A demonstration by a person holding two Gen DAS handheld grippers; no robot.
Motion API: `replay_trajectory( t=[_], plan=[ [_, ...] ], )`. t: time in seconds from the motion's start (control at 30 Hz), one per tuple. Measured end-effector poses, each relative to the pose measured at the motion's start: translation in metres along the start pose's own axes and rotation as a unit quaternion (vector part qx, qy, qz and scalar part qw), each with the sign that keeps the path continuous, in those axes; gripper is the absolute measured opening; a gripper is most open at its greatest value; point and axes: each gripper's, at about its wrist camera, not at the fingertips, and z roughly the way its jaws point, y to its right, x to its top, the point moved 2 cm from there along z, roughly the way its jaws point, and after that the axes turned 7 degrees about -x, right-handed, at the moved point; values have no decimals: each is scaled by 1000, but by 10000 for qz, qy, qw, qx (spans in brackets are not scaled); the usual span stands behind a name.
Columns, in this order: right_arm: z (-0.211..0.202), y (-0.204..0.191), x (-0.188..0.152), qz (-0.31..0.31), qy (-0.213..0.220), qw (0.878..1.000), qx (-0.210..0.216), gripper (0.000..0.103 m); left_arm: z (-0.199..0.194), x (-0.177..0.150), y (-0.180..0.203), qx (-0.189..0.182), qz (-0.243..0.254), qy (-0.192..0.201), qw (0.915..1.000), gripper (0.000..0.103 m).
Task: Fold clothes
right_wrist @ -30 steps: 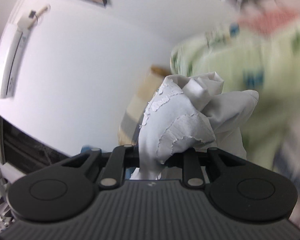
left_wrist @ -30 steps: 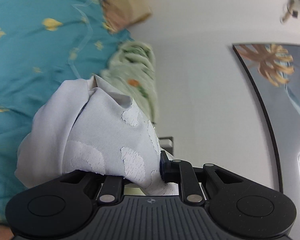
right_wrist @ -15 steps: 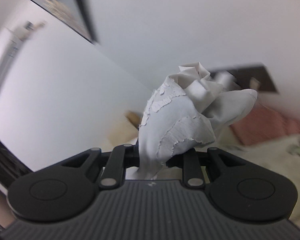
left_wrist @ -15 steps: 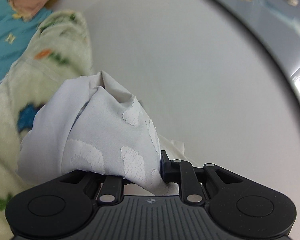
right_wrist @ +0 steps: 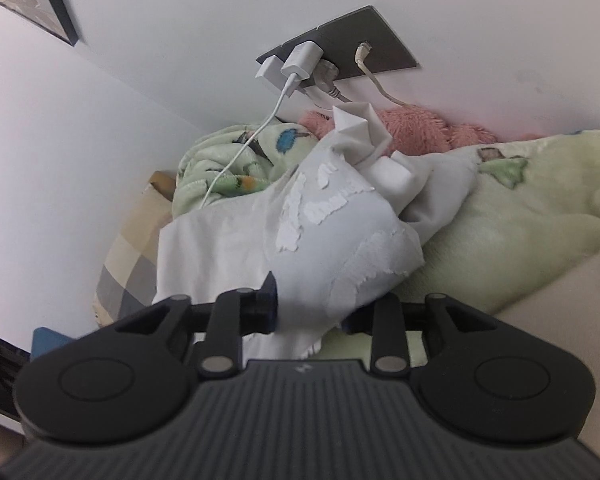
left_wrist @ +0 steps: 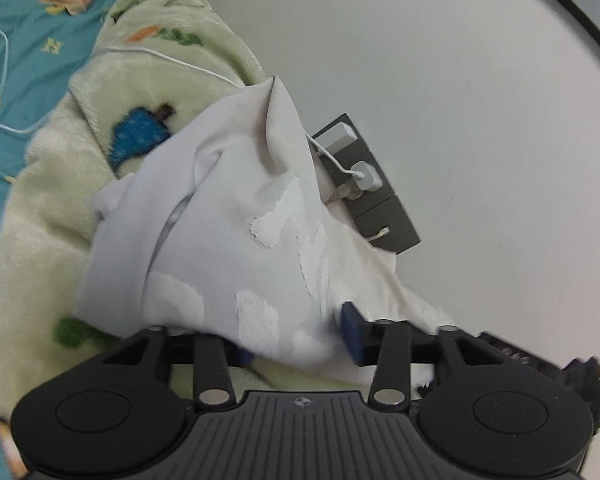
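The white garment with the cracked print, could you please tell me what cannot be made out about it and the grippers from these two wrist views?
- White garment with cracked print: bunched, so its type and overall shape stay unknown in both views.
- Left gripper: jaws have just been opening; the cloth hides the left finger's pad, and the edge there is blurred.
- Right gripper: jaws likewise just opening; the cloth covers the right finger.
- Framed picture: cut off by the frame edge.

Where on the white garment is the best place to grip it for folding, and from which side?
Probably the upright corner of the white garment: it stands clear of the green fleece blanket, while the rest lies bunched and crumpled. Come from above, on the side away from the wall chargers, so the cables are not snagged.
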Motion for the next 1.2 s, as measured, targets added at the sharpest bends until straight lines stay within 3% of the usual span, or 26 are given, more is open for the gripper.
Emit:
replay_trajectory(
  t=[0.07,0.13,0.37,0.63,0.83,1.1,1.2],
  plan=[
    [-22,-1,-6,-191,224,9995,-115,73,-15,-4,7,210,333,35,9992,74],
    [-42,-3,-12,-418,438,9980,-166,85,-35,-10,18,362,651,98,9972,81],
    [-115,-21,-53,-1471,880,9852,-97,84,-135,-42,80,757,1620,665,9816,100],
    [-192,-47,-125,-2737,1646,9475,-152,86,-228,-99,135,1258,2580,1163,9508,103],
    [-231,-57,-174,-3340,1951,9220,-150,86,-278,-142,152,1499,2864,1476,9347,103],
    [-266,-58,-216,-3552,2375,9041,-111,86,-321,-176,167,1758,3050,1704,9203,103],
    [-273,-56,-226,-3563,2466,9012,-114,86,-327,-183,169,1857,3040,1718,9185,103]
  ],
)
